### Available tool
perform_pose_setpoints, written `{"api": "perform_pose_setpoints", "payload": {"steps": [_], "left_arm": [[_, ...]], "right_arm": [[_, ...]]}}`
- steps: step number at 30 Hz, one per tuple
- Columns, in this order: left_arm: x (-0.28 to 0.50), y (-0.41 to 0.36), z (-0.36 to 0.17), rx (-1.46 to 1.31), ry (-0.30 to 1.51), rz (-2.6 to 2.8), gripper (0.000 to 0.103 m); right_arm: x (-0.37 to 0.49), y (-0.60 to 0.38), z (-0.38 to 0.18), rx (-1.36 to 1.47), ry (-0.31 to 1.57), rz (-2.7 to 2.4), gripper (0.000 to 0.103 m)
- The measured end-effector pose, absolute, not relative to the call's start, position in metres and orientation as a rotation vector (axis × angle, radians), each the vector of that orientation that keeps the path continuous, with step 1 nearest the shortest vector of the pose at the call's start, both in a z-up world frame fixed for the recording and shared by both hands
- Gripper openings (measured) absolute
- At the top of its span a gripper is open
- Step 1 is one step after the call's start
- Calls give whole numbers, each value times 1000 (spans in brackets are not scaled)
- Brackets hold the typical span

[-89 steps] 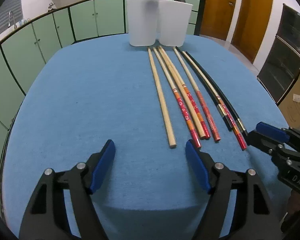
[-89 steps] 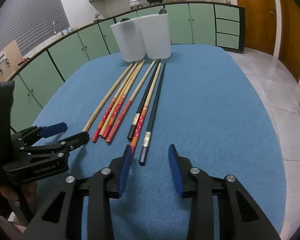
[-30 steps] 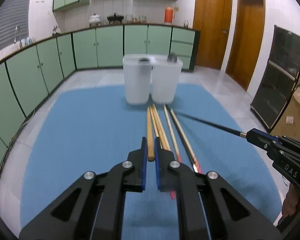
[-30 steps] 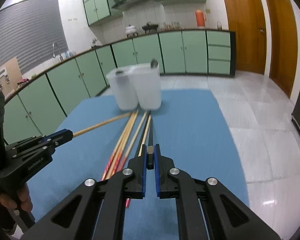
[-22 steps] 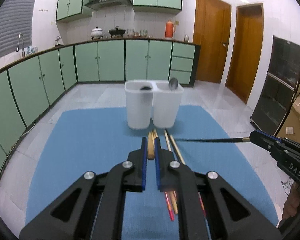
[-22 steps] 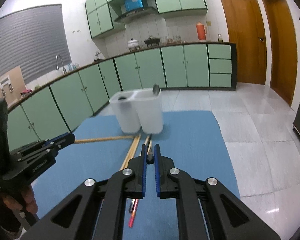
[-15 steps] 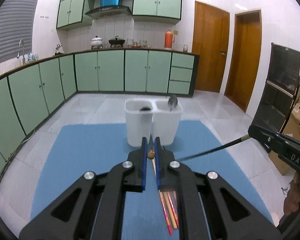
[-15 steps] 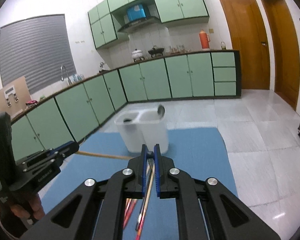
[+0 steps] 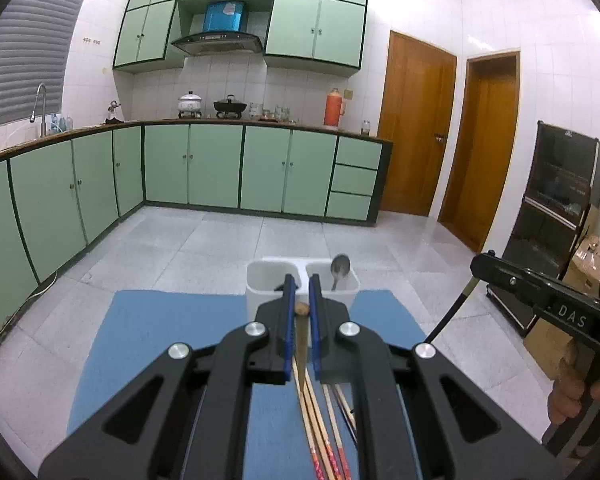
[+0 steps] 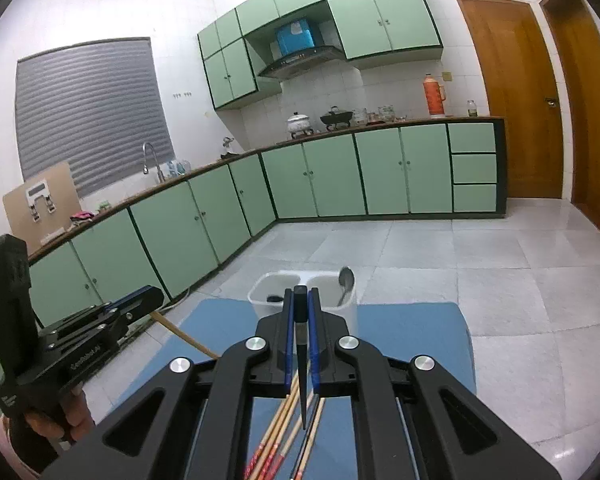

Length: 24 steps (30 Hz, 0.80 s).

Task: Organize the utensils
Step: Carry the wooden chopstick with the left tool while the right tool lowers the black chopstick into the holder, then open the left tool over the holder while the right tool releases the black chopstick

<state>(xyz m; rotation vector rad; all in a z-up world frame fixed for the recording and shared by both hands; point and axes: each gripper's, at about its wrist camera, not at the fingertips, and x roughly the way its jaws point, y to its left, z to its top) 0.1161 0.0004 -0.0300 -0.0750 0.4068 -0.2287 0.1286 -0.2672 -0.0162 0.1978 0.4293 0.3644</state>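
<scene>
Wooden chopstick inside left gripper

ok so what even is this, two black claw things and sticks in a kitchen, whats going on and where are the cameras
No robot here: a person holds one hand-held gripper in each hand, and a fisheye camera on each looks forward along its fingers. The left-hand view shows the left gripper shut on a plain wooden chopstick. The right-hand view shows the right gripper shut on a black chopstick. Below them, on a blue mat, lie more chopsticks. Ahead stand two white bins; the right-side one holds a spoon.
</scene>
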Motion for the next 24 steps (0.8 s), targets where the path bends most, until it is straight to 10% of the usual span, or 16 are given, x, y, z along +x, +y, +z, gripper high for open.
{"api": "perform_pose_setpoints", "payload": {"steps": [24], "left_arm": [[203,-13,59,-66,192,-195,6]], "right_arm": [[252,-259,58,145,275,357,7]]}}
